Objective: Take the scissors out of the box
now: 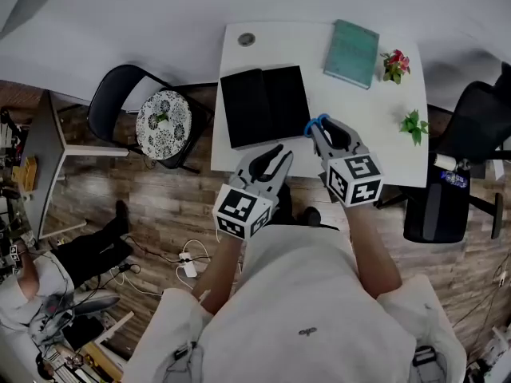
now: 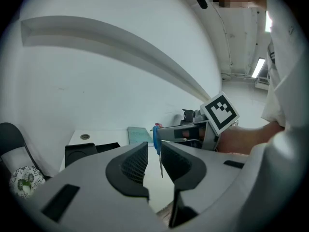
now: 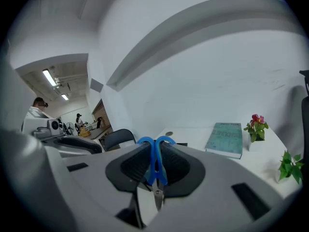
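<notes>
The black box (image 1: 263,106) lies open on the white table (image 1: 375,142), its two halves flat side by side. My right gripper (image 1: 321,132) hovers just off the box's right edge, shut on the blue handles of the scissors (image 1: 316,123). In the right gripper view the scissors (image 3: 155,164) sit pinched between the jaws with the metal blades hanging down. My left gripper (image 1: 277,158) is open over the table's front edge, below the box, with nothing in it. Through its jaws in the left gripper view I see the scissors (image 2: 157,141) and the right gripper's marker cube (image 2: 219,111) beyond.
A teal book (image 1: 351,52) lies at the table's far right. A red-flowered plant (image 1: 394,65) and a small green plant (image 1: 413,126) stand along the right edge. A chair with a patterned cushion (image 1: 163,124) is left of the table, a black office chair (image 1: 447,190) on the right.
</notes>
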{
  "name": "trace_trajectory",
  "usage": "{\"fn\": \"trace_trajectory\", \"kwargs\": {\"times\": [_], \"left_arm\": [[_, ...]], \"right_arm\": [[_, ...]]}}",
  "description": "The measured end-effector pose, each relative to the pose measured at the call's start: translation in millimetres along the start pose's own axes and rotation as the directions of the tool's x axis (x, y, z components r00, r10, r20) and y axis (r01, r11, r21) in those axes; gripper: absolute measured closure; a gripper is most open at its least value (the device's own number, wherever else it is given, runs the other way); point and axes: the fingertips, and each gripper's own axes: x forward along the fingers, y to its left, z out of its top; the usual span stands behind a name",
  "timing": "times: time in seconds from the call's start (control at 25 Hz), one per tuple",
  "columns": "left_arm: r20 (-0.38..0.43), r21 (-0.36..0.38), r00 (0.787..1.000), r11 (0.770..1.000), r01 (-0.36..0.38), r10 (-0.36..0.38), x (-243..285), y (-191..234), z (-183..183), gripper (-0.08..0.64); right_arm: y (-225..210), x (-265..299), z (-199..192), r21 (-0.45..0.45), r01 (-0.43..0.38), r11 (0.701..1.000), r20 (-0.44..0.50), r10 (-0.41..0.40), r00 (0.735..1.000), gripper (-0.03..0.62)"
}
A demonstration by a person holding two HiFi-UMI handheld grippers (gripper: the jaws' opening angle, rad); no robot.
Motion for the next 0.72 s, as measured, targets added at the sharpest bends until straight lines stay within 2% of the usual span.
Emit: {"fn": "trace_trajectory", "kwargs": {"times": [0.48,0.72], "left_arm": [[0.064,-0.007,0.995,0.997,-0.08,0.08,-38,-86,-10,0.479],[0.112,-0.02,0.986,0.992,-0.124,0.126,-61,-108,-1,0.489]], "right_arm": [[31,-106,-14,-0.072,-0.14,0.988,0.053,0.144,0.988,0.509],[48,-147,-6,-0.11,-0.2,0.973,0.093,0.211,0.973,0.509]]}}
